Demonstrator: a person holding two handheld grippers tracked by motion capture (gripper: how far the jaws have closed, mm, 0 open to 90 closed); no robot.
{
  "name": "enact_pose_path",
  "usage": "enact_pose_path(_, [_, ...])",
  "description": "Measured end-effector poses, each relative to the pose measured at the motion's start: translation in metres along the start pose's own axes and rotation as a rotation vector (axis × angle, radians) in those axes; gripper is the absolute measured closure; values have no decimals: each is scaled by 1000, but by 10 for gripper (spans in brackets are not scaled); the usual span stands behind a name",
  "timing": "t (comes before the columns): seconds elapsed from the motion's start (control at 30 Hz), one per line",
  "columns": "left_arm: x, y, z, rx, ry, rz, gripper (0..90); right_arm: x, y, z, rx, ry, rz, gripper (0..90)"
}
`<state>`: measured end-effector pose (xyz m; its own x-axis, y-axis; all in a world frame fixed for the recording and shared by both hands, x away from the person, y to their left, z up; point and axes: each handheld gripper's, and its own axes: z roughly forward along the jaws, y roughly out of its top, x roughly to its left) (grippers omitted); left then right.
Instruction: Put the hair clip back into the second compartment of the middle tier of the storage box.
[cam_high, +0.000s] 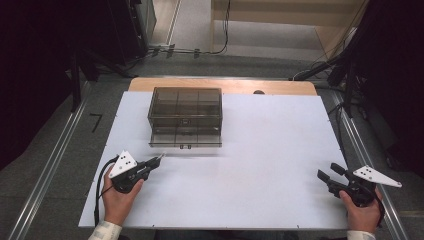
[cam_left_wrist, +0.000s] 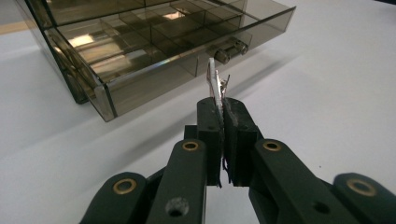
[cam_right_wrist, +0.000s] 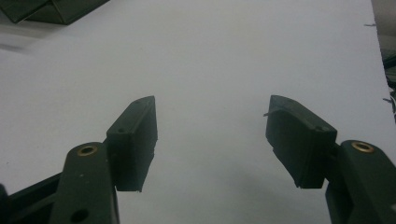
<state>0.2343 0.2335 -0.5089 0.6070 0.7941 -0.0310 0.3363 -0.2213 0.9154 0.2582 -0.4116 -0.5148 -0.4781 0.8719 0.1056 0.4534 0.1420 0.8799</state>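
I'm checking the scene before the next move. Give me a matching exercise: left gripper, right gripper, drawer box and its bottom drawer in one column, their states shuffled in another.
Things:
1. left gripper
2. right gripper
3. smoked plastic drawer box
4. bottom drawer

States:
A. pulled out toward the person, dividers showing
B. fingers spread wide with bare white board between them
C. fingers shut on a small thin white-and-metal item
D. standing at the far side of the white board

Pairs: 1-C, 2-B, 3-D, 4-A
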Motion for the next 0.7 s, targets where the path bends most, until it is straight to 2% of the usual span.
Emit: enact_pose_path(0.7, [-2, 26, 30, -46, -20, -23, 866, 0, 0, 0, -2, 2, 2, 329])
